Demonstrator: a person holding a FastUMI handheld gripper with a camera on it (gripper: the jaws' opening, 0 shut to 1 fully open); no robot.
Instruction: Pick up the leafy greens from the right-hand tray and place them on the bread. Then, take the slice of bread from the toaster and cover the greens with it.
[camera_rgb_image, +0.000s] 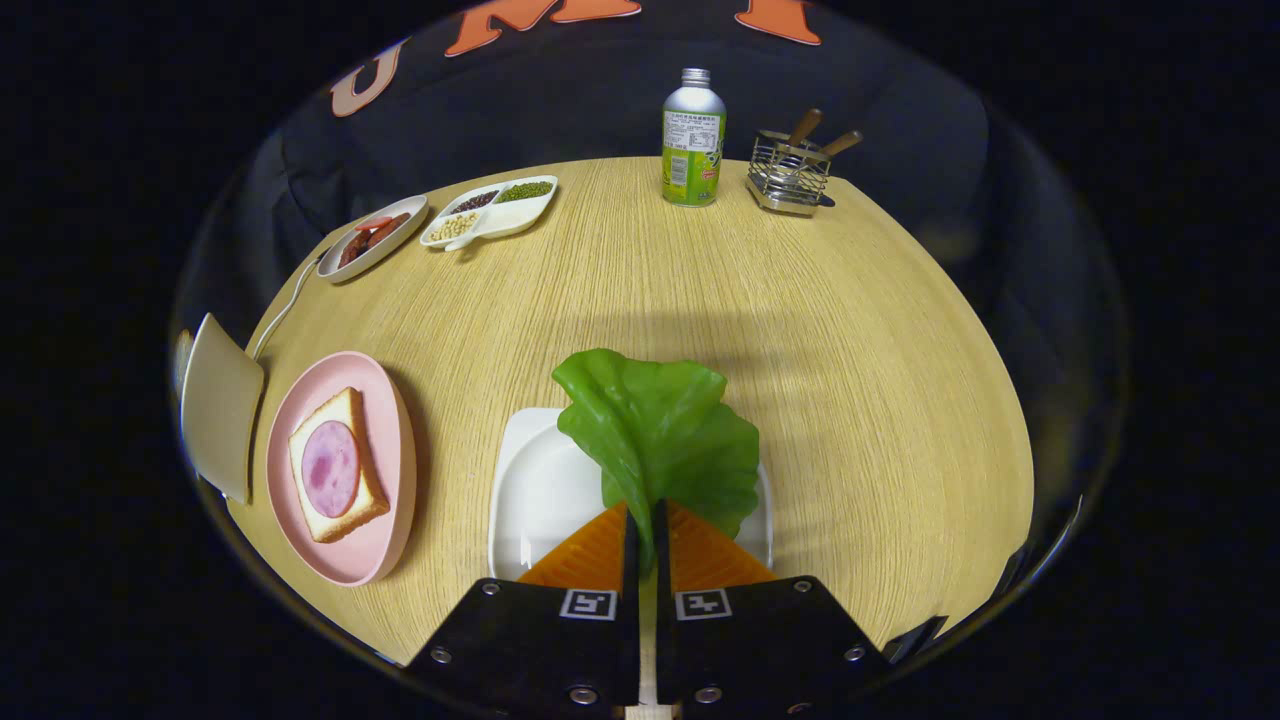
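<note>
Gripping leafy greens (660, 430) | tongs (646, 520) closed, seemingly lifted over white tray (530, 490)

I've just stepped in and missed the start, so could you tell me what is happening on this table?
A person's handheld gripper is shut on the stem end of a leafy green, holding it over the white tray. Off to the fingers' left, a pink plate holds a bread slice topped with a round of ham. The green has not yet reached that bread.
</note>
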